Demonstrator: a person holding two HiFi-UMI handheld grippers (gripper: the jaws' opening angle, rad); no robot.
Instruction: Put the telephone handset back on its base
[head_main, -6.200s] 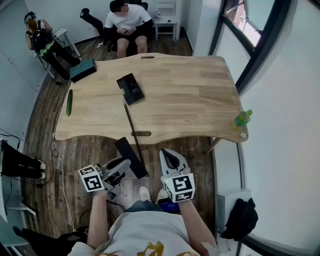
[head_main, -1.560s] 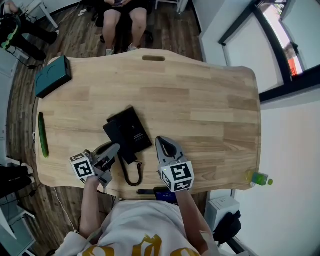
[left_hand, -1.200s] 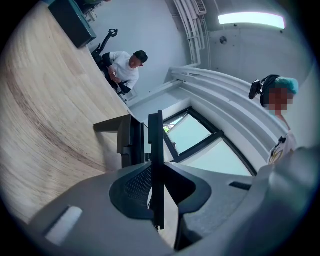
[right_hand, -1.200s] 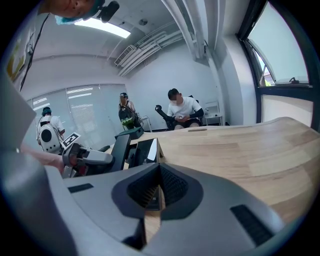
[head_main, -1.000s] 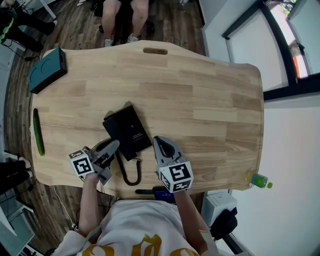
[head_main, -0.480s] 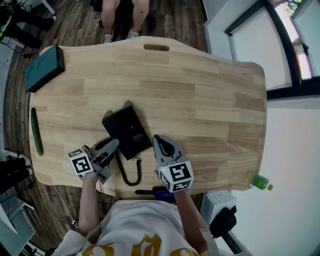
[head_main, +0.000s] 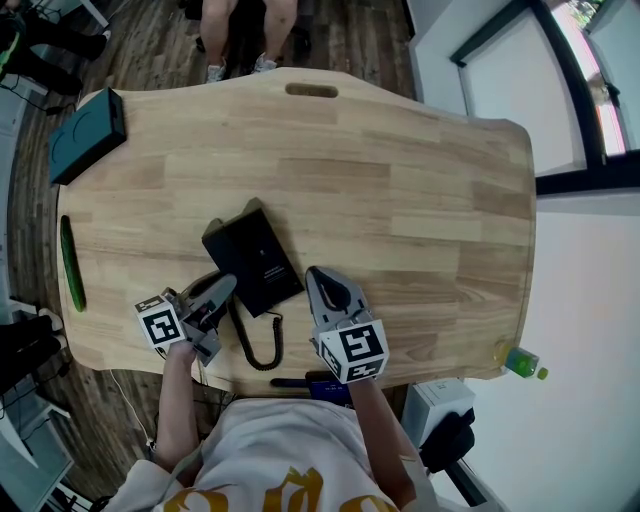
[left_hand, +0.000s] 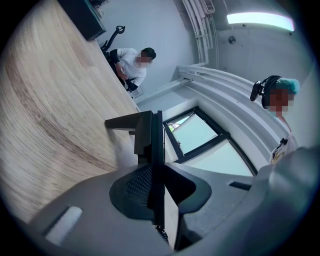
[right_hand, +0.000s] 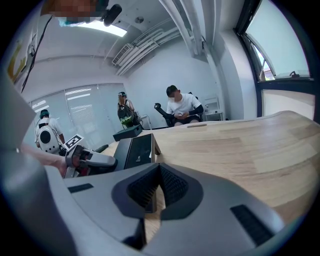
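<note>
Beside the flat black base (head_main: 252, 260) on pale grained table (head_main: 400, 200), my left gripper (head_main: 222, 287), near level, clamped the slim handset (left_hand: 151, 140); right gripper (head_main: 315, 275) sat closed.

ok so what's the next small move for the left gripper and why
Probably ease the left gripper a little further over the telephone base, then lower it. Its jaws are clamped on the handset, which sits just off the base's near left corner and is not yet in the cradle. The coiled cord lies slack, so it should not hold the move back.
</note>
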